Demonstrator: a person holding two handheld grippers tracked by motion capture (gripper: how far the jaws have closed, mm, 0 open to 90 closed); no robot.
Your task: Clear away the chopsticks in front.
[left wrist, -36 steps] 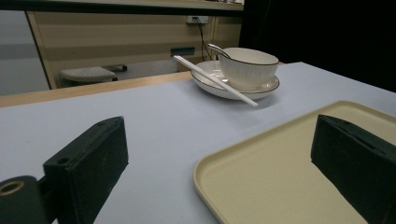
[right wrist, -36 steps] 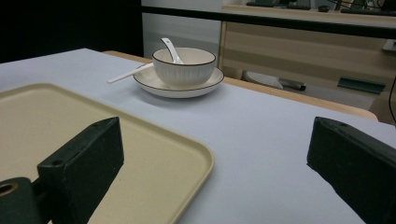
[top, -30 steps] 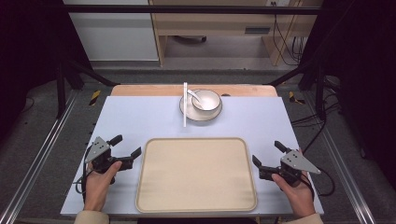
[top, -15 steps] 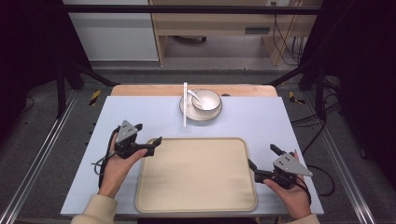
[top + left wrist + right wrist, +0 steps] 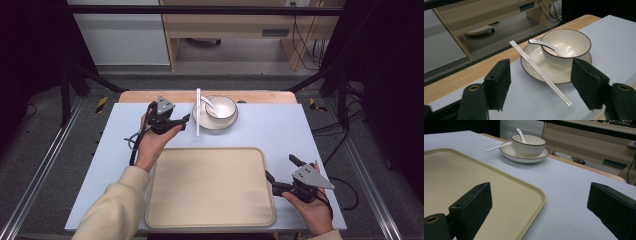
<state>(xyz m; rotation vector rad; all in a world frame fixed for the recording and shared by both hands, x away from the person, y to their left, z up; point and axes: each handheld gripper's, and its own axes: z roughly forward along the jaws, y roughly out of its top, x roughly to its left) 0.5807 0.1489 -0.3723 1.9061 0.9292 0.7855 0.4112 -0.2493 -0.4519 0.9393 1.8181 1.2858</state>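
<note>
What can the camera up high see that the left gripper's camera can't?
The high view alone takes in the beige tray, both hands, the left gripper from outside and the right gripper beside the tray. The left gripper view alone gives a close look between its own open jaws at the chopsticks' near tips. Both take in the bowl, spoon, plate and chopsticks.

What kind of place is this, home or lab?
Likely a lab data-collection station: a table framed by metal rails, loose cables on the floor behind, and a staged bowl with chopsticks by an empty tray.
</note>
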